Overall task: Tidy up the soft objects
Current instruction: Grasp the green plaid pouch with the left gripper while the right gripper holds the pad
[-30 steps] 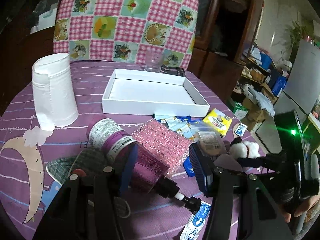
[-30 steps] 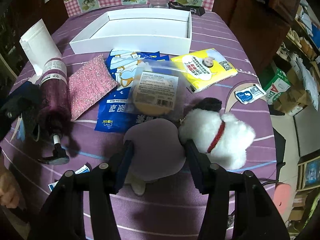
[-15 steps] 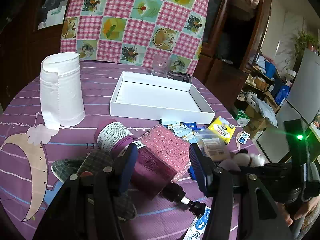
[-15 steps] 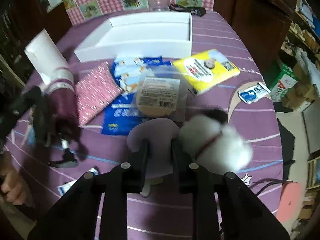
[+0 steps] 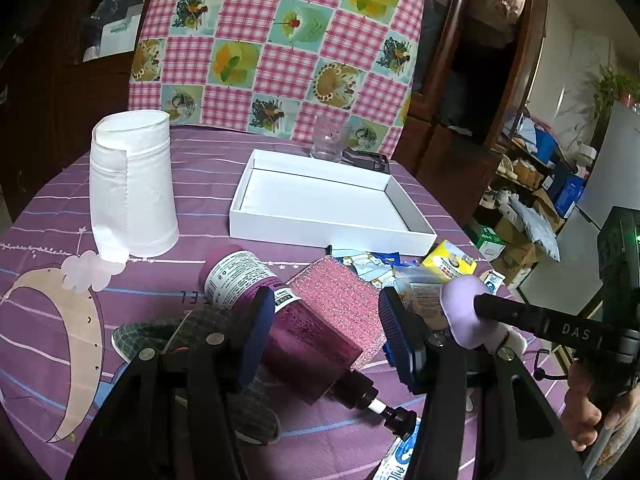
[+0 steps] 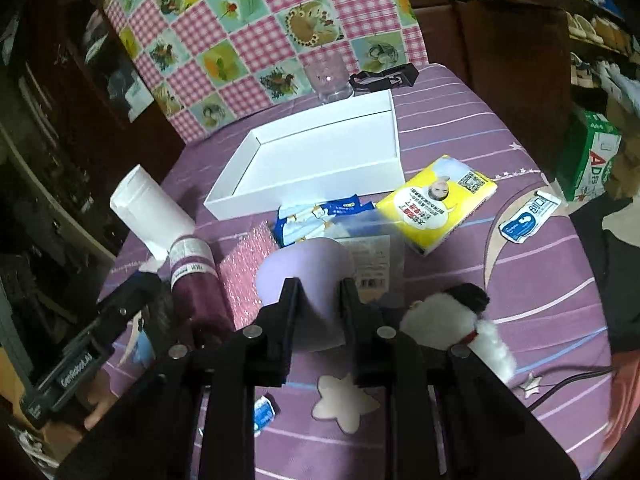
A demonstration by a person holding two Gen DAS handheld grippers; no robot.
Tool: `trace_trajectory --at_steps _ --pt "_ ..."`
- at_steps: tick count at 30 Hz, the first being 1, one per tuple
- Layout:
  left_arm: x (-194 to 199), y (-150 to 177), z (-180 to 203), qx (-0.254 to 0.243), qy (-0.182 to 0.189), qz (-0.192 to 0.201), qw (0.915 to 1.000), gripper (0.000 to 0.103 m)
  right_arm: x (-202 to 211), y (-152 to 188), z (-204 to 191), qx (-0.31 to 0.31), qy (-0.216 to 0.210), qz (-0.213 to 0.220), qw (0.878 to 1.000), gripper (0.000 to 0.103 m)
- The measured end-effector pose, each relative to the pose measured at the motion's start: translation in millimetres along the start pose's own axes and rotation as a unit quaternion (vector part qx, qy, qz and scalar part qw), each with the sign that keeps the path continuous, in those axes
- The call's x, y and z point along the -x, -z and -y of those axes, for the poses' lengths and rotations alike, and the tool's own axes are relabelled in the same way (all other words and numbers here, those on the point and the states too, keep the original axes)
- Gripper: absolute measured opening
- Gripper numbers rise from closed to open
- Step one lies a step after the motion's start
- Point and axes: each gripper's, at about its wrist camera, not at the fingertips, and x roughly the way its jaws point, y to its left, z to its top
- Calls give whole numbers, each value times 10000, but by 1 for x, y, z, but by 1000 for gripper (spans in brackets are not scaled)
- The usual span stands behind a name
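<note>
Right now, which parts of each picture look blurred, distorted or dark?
Left wrist view: sharp; fisheye bends the white box; corners dark. Right wrist view: the white plush toy is smeared by motion; room edges dark; a clear wrapper glares faintly.

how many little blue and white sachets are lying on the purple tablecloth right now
2 visible: one sachet near the table's right edge, beyond the yellow pack; another sachet at the near edge, partly behind the right claw. Others may be hidden under clutter.

A: We see our left tool [image 5: 326,336] open around the purple bottle [image 5: 280,320] lying on the surface [image 5: 200,184].

B: And our right tool [image 5: 478,306] pinches a lilac pad [image 5: 460,304], near the white box [image 5: 332,204].
</note>
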Motion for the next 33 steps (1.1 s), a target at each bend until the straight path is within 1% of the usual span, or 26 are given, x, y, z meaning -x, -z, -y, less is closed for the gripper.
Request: trace_trajectory --at_steps 8,13,18,20,22,24,27,29,30,32,33 --pt "0 -1 -4 56 15 13 10000 57 -6 1 4 -331 -406 88 9986 23" --pt "1 -3 -7 64 48 -8 10000 57 -2 -2 -3 -239 -359 179 9989 23" --pt "9 -11 -23 270 240 45 9993 57 1 -12 -8 -370 -393 159 9984 23" --pt "13 -14 -32 425 267 92 9987 58 4 -17 -14 -377 -316 138 9987 18" --pt "15 -17 -39 514 305 79 9982 60 8 -21 -18 -396 -294 148 9987 8" --pt "17 -19 -45 587 316 74 9978 61 9 -23 -20 -419 -218 86 9988 8" --pt "18 -20 -52 681 203 43 9975 62 1 -28 -29 -360 182 -206 9990 8" --pt "18 -20 -55 705 92 -34 9975 62 -9 -30 -33 -281 155 -397 9987 8" --pt "16 -19 -56 710 -4 -123 9974 62 -17 -32 -35 -194 77 -579 9981 8" --pt "13 -18 -60 733 -124 -279 9968 62 -25 -33 -36 -172 82 -693 9974 10" --pt "11 -17 -62 756 -157 -353 9964 62 -29 -32 -34 -215 135 -673 9974 12"
